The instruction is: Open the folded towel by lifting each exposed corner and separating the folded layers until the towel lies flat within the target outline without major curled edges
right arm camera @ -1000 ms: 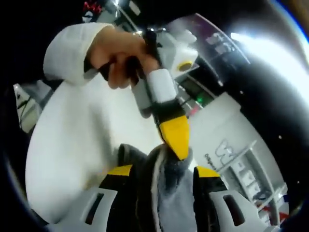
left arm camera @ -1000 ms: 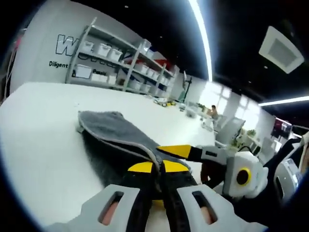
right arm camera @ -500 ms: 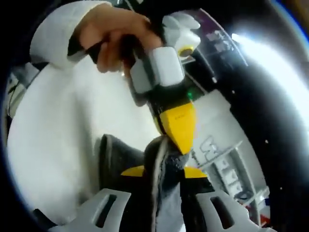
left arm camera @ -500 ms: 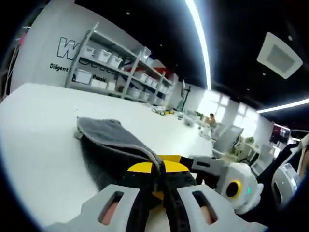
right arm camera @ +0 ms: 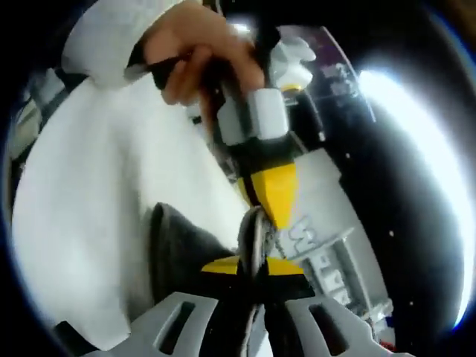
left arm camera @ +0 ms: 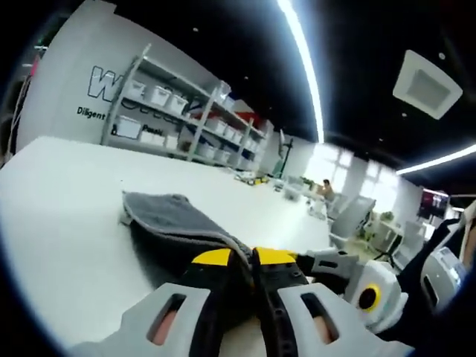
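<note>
Left tool: yellow-tipped jaws pinched together on the near hem of the grey towel. Towel runs away from the tips, up-left across the white worktop, far end lying flat, near end lifted into the grip. Right tool body sits just beside on the right, its tip against the same bunched edge.

Right gripper view: right tool also clamped on the towel, a folded ridge standing up between its jaws. Left tool's yellow tip comes down from above and touches that same ridge, held by a hand in a white sleeve. Both tools grip close together on one edge.

Room: metal shelving with white bins along the far wall, large lettering on the wall behind it, partly hidden. Long ceiling light strips, dark ceiling, more benches further back.

Towel: grey terry, napped surface, paler stitched border, rounded far corner. Worktop smooth and matte white.
</note>
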### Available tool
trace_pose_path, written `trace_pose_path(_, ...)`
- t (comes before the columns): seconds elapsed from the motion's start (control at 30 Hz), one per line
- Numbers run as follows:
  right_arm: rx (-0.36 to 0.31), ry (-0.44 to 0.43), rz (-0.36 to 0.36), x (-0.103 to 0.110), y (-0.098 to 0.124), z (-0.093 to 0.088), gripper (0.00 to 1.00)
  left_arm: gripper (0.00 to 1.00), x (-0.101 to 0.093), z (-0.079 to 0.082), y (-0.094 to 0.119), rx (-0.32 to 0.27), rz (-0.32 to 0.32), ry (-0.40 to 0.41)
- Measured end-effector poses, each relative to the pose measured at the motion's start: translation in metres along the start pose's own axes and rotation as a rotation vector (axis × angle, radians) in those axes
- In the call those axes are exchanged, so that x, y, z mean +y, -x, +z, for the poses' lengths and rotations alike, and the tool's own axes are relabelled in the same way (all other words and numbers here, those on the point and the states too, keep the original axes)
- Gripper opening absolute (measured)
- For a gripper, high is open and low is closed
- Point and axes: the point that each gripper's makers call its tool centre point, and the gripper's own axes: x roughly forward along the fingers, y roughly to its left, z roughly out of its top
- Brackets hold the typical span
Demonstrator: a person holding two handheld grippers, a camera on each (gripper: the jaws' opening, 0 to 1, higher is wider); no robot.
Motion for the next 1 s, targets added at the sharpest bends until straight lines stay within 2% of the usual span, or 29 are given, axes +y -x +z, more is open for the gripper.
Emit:
trace_pose_path(0.03,-0.005,-0.06,0.009,0.001,0.001,-0.001,0.02,0.11,0.0,0.002,0.001,-0.009,0.002,-0.018)
trace_pose_path(0.07,-0.015,-0.111,0.022,0.001,0.002,-0.001,0.01,0.11,0.001,0.009,0.003,-0.039,0.008,-0.069)
trace_pose_path(0.13,-0.054,-0.265,0.041,-0.002,0.004,-0.001,0.0,0.13,0.003,0.017,0.01,-0.071,0.031,-0.113)
trace_pose_path(0.2,-0.07,-0.397,0.075,-0.004,0.006,-0.003,0.0,0.14,0.003,0.024,0.017,-0.107,0.02,-0.117)
trace_pose_path(0.27,-0.09,-0.477,0.058,-0.012,0.007,-0.006,0.0,0.14,0.006,0.029,0.024,-0.123,0.009,-0.091)
trace_pose_path(0.37,-0.098,-0.566,0.05,-0.022,0.007,-0.013,0.0,0.14,0.015,0.031,0.03,-0.135,0.029,-0.09)
trace_pose_path(0.47,-0.103,-0.662,0.049,-0.028,0.008,-0.02,0.0,0.14,0.02,0.026,0.029,-0.113,0.035,-0.093)
trace_pose_path(0.6,-0.133,-0.829,0.047,-0.037,0.013,-0.028,0.0,0.24,0.034,0.001,0.019,0.011,0.098,-0.192)
trace_pose_path(0.67,-0.145,-0.888,0.046,-0.042,0.015,-0.033,0.0,0.26,0.036,-0.007,0.009,0.031,0.091,-0.189)
trace_pose_path(0.73,-0.141,-0.91,0.04,-0.046,0.017,-0.04,0.0,0.26,0.034,-0.015,0.002,0.054,0.074,-0.175)
trace_pose_path(0.83,-0.144,-0.956,0.025,-0.056,0.02,-0.047,0.0,0.26,0.03,-0.025,-0.007,0.094,0.058,-0.208)
trace_pose_path(1.0,-0.144,-0.989,0.023,-0.061,0.025,-0.053,0.0,0.26,0.028,-0.031,-0.013,0.114,0.052,-0.225)
